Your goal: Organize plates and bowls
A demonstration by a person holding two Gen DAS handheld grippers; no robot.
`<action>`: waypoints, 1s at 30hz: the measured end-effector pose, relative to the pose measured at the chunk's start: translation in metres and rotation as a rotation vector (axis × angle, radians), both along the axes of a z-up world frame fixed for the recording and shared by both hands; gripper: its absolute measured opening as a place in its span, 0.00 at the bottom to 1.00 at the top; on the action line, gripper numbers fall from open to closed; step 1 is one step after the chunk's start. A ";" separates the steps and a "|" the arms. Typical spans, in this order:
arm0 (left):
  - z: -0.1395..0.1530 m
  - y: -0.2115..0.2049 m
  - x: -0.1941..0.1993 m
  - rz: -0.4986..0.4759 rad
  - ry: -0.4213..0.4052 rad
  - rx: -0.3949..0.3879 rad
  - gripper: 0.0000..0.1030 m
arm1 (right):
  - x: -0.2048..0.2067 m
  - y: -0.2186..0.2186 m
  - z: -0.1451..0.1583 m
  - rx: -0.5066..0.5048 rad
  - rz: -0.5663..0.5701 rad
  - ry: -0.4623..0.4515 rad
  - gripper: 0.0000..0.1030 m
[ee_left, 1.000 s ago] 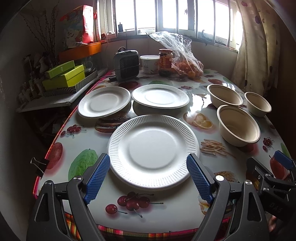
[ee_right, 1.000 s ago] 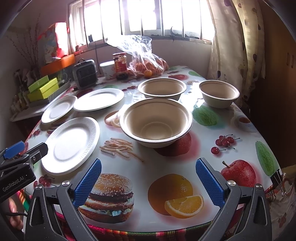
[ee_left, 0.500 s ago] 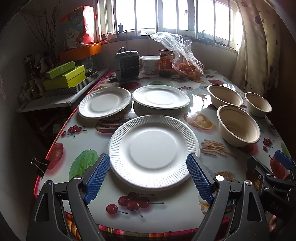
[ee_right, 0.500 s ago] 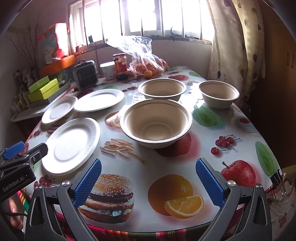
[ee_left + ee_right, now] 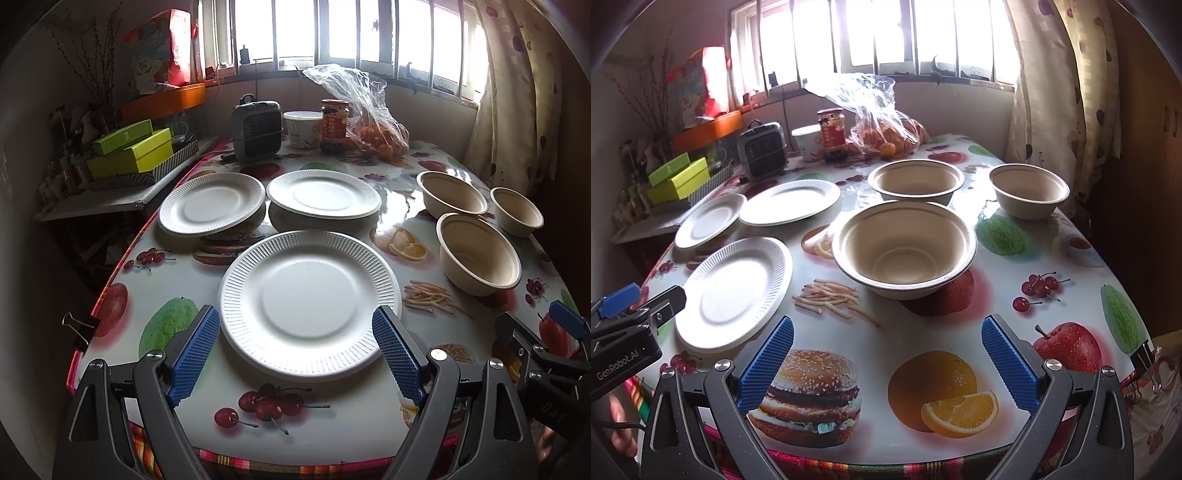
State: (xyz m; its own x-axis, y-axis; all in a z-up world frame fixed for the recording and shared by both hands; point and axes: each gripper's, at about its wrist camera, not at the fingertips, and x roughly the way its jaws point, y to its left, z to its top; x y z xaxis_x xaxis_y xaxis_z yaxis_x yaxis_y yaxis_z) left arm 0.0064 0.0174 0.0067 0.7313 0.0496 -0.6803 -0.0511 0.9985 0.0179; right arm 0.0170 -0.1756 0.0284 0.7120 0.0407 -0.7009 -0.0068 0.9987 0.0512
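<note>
Three white paper plates lie on the table: a near plate (image 5: pixel 309 303), a far left plate (image 5: pixel 211 204) and a far middle plate (image 5: pixel 323 193). Three beige bowls stand to the right: a near bowl (image 5: pixel 905 248), a far bowl (image 5: pixel 916 181) and a small right bowl (image 5: pixel 1029 190). My left gripper (image 5: pixel 301 352) is open, its blue pads either side of the near plate's front rim, not touching it. My right gripper (image 5: pixel 886 363) is open above the tablecloth, short of the near bowl, holding nothing.
At the back stand a small heater (image 5: pixel 256 131), a white tub (image 5: pixel 303 128), a jar (image 5: pixel 334 125) and a bag of oranges (image 5: pixel 380 138). Green boxes (image 5: pixel 129 151) sit on a side shelf at left. Binder clips hold the tablecloth (image 5: pixel 1071 288) at its edges.
The left gripper has crept slightly forward toward the near plate. The right gripper and all dishes are almost unchanged.
</note>
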 end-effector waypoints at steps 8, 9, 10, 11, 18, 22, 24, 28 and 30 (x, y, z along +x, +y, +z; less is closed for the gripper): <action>0.000 0.000 0.000 0.000 0.001 -0.002 0.83 | 0.000 0.000 0.000 0.000 0.001 -0.001 1.00; 0.000 0.000 0.000 0.000 0.000 -0.002 0.83 | 0.000 0.000 0.000 0.001 0.002 0.000 1.00; 0.000 0.000 0.000 0.000 -0.001 -0.001 0.83 | 0.000 -0.001 0.000 0.001 0.002 0.000 1.00; 0.000 0.000 0.000 -0.001 -0.001 -0.001 0.83 | 0.000 -0.001 0.000 0.001 0.002 -0.001 1.00; 0.004 0.007 0.002 0.004 -0.010 -0.011 0.83 | 0.003 -0.001 0.008 0.011 0.015 -0.017 1.00; 0.010 0.021 0.007 0.013 -0.003 -0.032 0.83 | 0.012 0.003 0.023 0.029 0.070 -0.040 1.00; 0.016 0.031 0.009 0.022 -0.008 -0.038 0.83 | 0.019 0.007 0.032 0.025 0.097 -0.063 1.00; 0.026 0.060 0.019 0.058 -0.010 -0.067 0.83 | 0.040 0.015 0.049 0.048 0.159 -0.087 1.00; 0.031 0.077 0.025 0.090 -0.013 -0.068 0.83 | 0.053 0.021 0.057 0.056 0.189 -0.086 1.00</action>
State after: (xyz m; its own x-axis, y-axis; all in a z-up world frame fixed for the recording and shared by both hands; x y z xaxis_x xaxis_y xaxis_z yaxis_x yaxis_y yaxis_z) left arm 0.0316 0.0939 0.0376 0.7344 0.0700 -0.6751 -0.1407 0.9888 -0.0505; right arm 0.0701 -0.1547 0.0852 0.7451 0.2163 -0.6309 -0.2005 0.9748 0.0975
